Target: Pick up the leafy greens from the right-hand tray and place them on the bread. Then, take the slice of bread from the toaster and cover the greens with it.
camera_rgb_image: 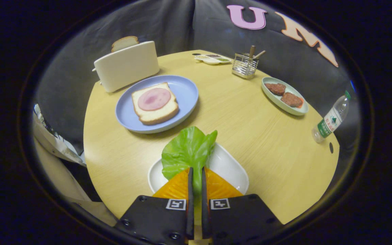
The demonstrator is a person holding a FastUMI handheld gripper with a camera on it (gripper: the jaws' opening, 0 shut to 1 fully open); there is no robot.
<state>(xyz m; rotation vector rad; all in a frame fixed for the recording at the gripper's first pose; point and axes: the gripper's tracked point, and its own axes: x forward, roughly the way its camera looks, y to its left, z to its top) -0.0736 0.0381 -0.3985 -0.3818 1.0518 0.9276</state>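
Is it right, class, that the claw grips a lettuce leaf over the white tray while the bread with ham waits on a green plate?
Not quite. The gripper view shows a blue plate, not green. The claw does grip the lettuce leaf over the white tray; the bread carries ham.

The greens (187,153) lie between the closed-in jaws of the gripper (196,173), over the near tray (231,170). Beyond, on the counter (250,136), bread (154,103) sits on a plate (185,92); the toaster (127,65) stands behind-left, holding a slice (125,42).
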